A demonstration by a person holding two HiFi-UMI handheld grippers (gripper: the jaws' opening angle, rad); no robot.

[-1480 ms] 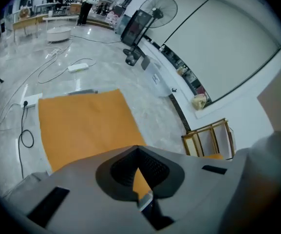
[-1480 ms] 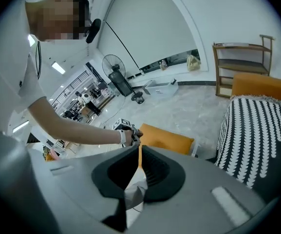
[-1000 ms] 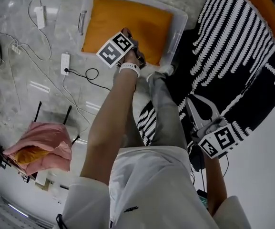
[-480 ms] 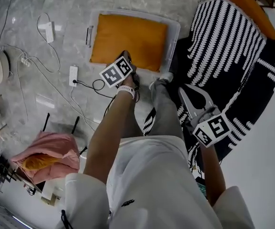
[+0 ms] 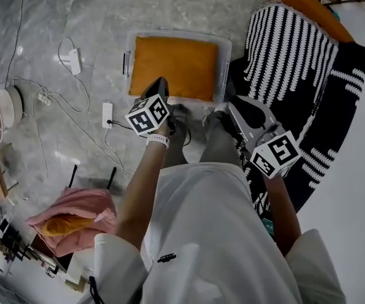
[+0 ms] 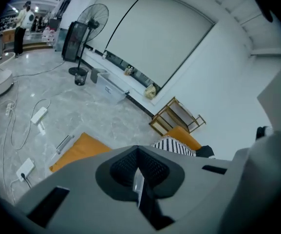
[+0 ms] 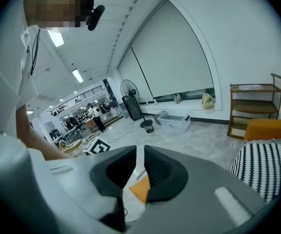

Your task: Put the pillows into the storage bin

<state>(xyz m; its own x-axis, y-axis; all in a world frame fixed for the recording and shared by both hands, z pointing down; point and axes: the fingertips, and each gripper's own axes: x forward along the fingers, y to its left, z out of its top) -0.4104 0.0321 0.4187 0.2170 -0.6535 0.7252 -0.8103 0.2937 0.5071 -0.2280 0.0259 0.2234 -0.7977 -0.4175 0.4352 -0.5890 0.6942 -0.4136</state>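
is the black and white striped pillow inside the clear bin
No, the striped pillow lies outside the bin, to its right in the head view, and only an orange pillow is inside.

Storage bin [image 5: 224,68] is clear plastic, pillow [image 5: 176,67] matt cloth, floor [image 5: 93,18] glossy stone.

The grey marble floor [image 5: 74,18] carries a clear plastic storage bin [image 5: 223,43]. A large black-and-white striped cushion [image 5: 290,56] lies just beside it along the floor's right edge. A white power strip [image 5: 107,114] with loose cables lies to the bin's left.
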